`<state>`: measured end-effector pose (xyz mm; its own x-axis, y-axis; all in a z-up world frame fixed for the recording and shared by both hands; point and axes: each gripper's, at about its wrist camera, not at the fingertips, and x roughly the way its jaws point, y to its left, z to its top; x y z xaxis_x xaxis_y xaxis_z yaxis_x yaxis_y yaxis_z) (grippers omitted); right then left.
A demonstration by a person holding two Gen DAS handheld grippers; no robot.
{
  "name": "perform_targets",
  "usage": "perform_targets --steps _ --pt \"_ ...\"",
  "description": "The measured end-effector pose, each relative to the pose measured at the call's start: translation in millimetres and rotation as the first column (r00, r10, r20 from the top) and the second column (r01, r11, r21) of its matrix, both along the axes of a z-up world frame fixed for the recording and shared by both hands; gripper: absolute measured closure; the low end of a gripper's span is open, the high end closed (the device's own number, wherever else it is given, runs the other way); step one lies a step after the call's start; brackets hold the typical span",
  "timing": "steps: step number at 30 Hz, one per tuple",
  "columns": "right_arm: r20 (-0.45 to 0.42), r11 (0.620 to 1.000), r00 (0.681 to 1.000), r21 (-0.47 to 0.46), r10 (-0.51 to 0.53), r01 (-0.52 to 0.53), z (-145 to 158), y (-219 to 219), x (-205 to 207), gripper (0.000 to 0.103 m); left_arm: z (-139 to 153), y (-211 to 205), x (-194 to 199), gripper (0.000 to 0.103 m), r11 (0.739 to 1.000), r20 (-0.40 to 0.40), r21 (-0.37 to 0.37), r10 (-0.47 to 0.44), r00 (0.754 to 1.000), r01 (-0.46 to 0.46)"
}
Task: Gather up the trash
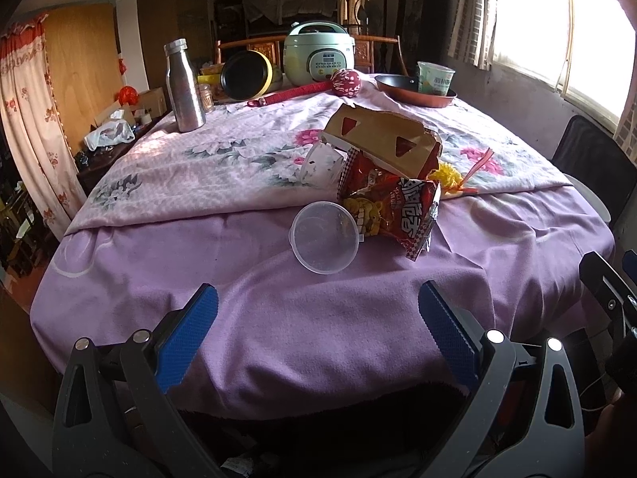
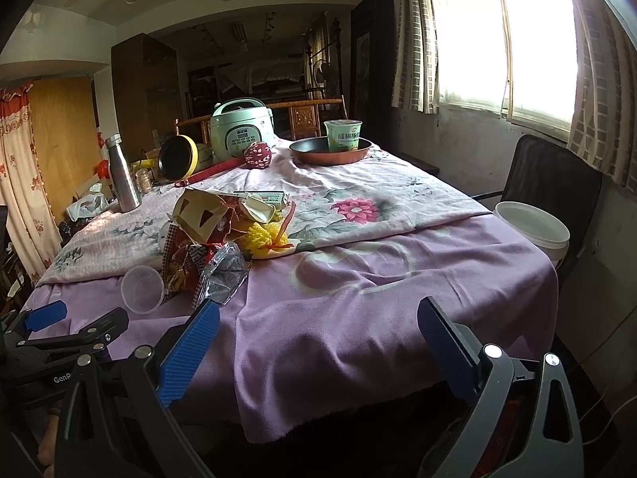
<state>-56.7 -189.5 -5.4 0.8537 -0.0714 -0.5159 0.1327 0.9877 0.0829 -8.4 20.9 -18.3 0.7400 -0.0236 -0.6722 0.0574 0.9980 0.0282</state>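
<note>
A pile of trash lies mid-table on the purple cloth: a torn brown cardboard carton [image 1: 382, 139] [image 2: 201, 209], a red snack bag [image 1: 394, 207] [image 2: 187, 265], a clear round plastic lid [image 1: 324, 237] [image 2: 142, 288], a clear cup [image 1: 320, 161], a yellow pom-pom with red ribbon [image 1: 448, 175] [image 2: 264, 237] and crumpled silver foil [image 2: 225, 275]. My left gripper [image 1: 318, 314] is open and empty at the near table edge, short of the lid. My right gripper [image 2: 318, 324] is open and empty, to the right of the pile. The left gripper also shows in the right wrist view [image 2: 71, 322].
At the far end stand a steel bottle [image 1: 184, 87], a rice cooker [image 1: 318, 53], a yellow-rimmed black pan [image 1: 247, 75], a red mallet [image 1: 346, 81] and a frying pan [image 1: 414, 89] holding a noodle cup [image 1: 436, 77]. A white bucket [image 2: 531, 227] sits on a black chair [image 2: 553, 187] at the right.
</note>
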Motion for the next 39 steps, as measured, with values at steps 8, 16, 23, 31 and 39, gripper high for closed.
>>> perform_targets --steps 8,16,23,31,39 --pt "0.000 1.000 1.000 0.003 0.000 0.000 -0.4 0.8 -0.3 0.006 -1.2 -0.9 0.9 0.007 1.000 -0.007 0.000 -0.001 1.000 0.001" --pt "-0.005 1.000 1.000 0.003 0.006 -0.006 -1.9 3.1 0.6 0.006 -1.8 -1.1 0.8 0.007 1.000 -0.009 0.000 -0.001 1.000 0.001" --pt "-0.007 1.000 1.000 0.007 0.009 -0.009 -2.4 4.3 0.2 0.006 -5.3 -0.2 0.3 0.007 1.000 -0.012 0.000 -0.003 1.000 0.003" --pt "-0.010 1.000 1.000 0.011 0.010 -0.010 -3.3 3.3 1.0 0.005 -7.4 0.8 0.1 0.007 1.000 -0.020 -0.001 -0.004 1.000 0.004" --pt "-0.017 1.000 1.000 0.020 0.010 -0.010 -5.8 4.6 1.0 0.005 -8.3 0.7 1.5 0.007 1.000 -0.030 0.000 -0.008 1.000 0.008"
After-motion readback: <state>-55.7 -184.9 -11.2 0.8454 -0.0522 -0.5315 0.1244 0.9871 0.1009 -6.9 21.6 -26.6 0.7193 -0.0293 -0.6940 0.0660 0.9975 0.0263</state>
